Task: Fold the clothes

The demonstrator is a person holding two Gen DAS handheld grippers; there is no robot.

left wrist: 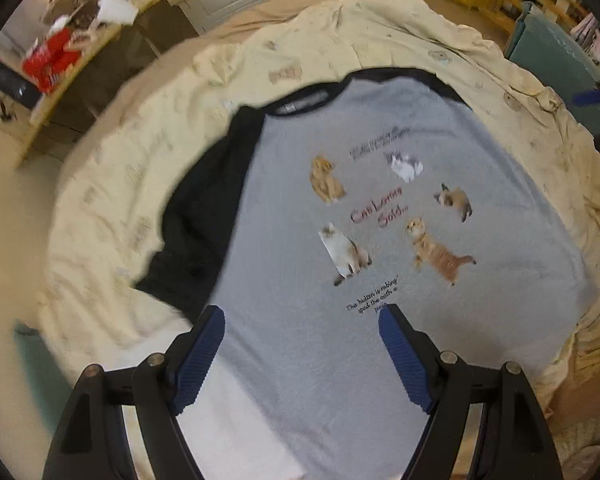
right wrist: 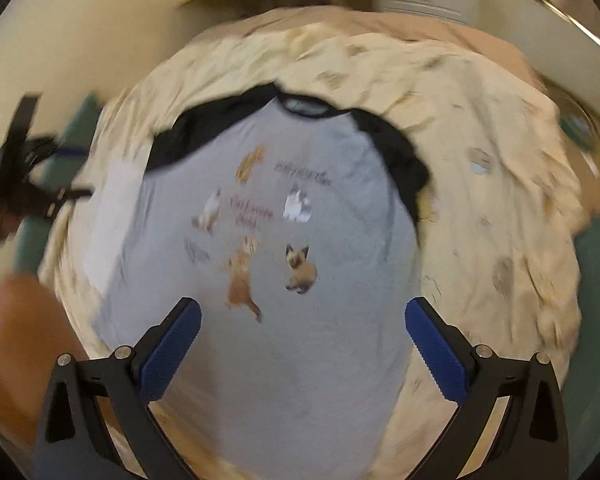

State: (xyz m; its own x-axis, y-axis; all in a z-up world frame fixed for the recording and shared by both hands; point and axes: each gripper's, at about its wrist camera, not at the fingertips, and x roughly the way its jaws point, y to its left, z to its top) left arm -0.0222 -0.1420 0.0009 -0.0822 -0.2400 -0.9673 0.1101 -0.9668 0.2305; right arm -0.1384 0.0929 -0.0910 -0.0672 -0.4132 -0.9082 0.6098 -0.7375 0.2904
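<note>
Right wrist view: blurred shirt (right wrist: 268, 360) lettering.

Grey T-shirt (left wrist: 300, 208) with black sleeves and cat prints lies on a cream patterned sheet (left wrist: 140, 184).

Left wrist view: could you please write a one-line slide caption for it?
Open left tongs hover over a grey cat-print shirt with black sleeves, spread flat on a cream sheet.

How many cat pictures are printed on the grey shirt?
5 on the grey black-sleeved shirt: upper-left orange, upper-right white, right Siamese, lower-left white-brown, lower-right ginger.
</note>
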